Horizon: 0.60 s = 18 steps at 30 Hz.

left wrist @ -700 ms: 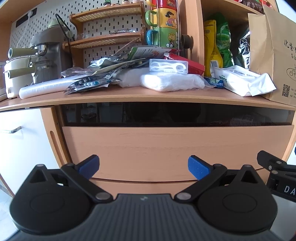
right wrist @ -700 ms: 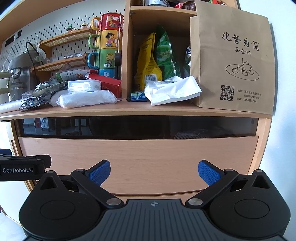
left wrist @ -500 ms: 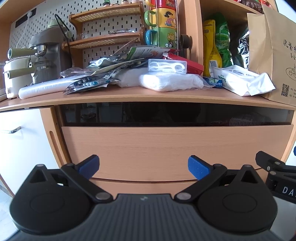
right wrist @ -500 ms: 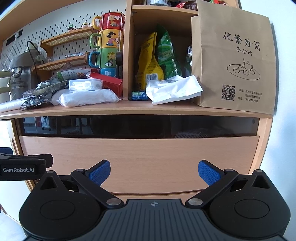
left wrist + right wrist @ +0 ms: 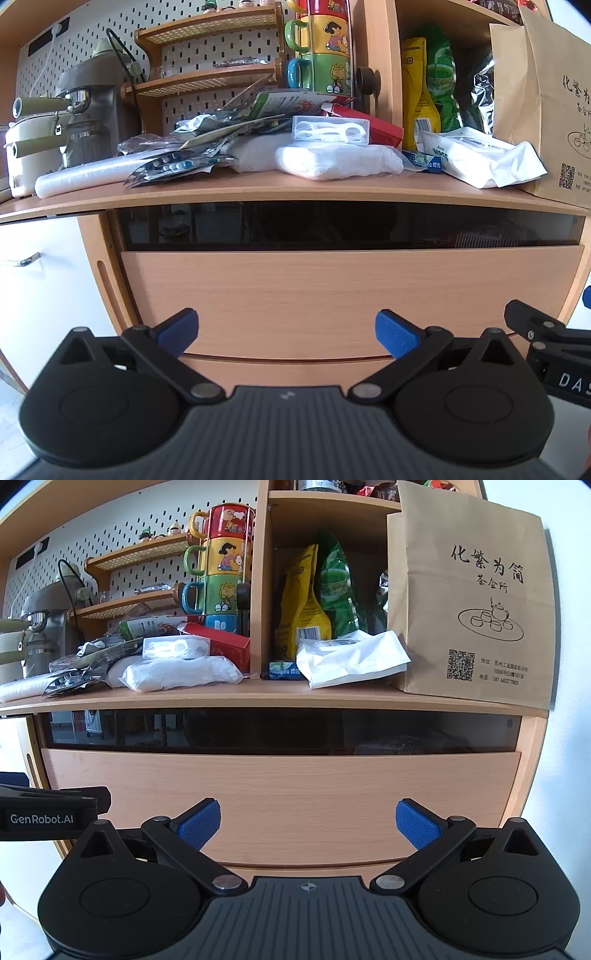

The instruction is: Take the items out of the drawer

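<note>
Directly ahead of you, the wooden cabinet [image 5: 110,288] fills both views, and its drawer [image 5: 280,805] spans the middle of each frame with its front shut below a dark glass strip; what lies inside is too dim to tell. Across the upper half, the countertop [image 5: 258,192] carries clutter. At the upper right stands a brown paper bag [image 5: 469,602]. Left of it lies a white wipes pack [image 5: 351,657], and at upper centre rise stacked cartoon mugs [image 5: 225,561]. Along the bottom of its own view, your left gripper [image 5: 286,330] has its blue pads spread wide and holds nothing. Your right gripper [image 5: 308,821] likewise stands fully spread and empty, facing the drawer front.
</note>
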Available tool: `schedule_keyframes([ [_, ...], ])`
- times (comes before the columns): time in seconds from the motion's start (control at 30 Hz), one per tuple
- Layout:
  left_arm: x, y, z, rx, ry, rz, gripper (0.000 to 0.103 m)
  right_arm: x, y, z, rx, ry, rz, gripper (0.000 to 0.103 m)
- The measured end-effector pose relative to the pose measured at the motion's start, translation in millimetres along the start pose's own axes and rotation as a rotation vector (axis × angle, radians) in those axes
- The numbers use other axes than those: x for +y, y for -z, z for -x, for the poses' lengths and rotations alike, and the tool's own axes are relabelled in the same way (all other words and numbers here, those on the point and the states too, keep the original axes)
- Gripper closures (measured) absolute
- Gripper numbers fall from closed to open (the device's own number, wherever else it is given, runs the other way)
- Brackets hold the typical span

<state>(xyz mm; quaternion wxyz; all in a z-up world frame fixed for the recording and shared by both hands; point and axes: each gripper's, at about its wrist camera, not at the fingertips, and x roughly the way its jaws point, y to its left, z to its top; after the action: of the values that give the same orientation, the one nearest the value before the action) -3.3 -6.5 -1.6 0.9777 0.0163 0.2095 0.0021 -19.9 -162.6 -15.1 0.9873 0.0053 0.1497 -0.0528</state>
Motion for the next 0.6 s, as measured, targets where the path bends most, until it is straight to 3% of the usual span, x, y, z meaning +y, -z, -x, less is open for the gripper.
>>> schedule_keyframes([
  [0.6, -0.8, -0.9, -2.4, 0.007, -0.003, -0.005, 0.0, 0.9, 1.7, 0.3, -0.001, -0.002, 0.006, 0.0],
])
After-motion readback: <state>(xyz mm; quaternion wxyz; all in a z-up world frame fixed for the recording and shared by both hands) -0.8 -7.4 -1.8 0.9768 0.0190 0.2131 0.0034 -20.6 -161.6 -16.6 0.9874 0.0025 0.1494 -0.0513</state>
